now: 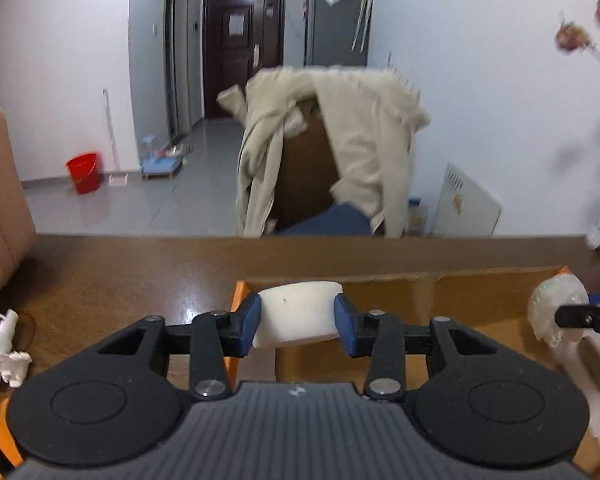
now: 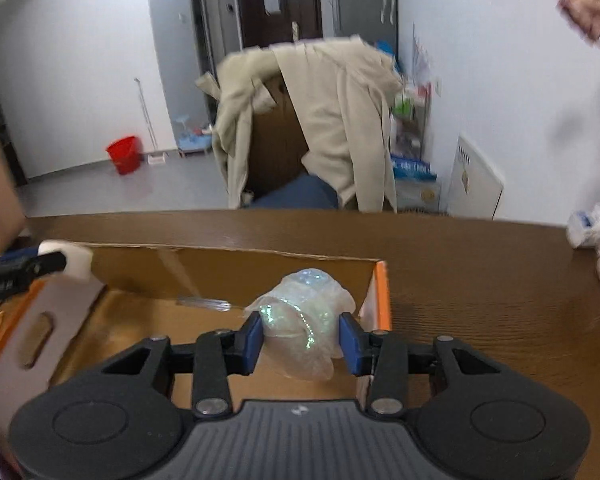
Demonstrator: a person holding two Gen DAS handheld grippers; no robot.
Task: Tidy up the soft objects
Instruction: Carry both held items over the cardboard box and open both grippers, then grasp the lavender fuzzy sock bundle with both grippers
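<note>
While left tongs (image 1: pixel 297 317) clamp white foam block (image 1: pixel 298 314), right tongs (image 2: pixel 301 340) pinch crumpled plastic wrap (image 2: pixel 300 316)

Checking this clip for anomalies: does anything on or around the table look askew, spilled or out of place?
Mostly tidy. The cardboard box has a ragged, torn-looking top rim. Crumpled white tissue lies loose on the table left of the box. A beige coat hangs unevenly over the chair behind. Nothing looks spilled.
</note>
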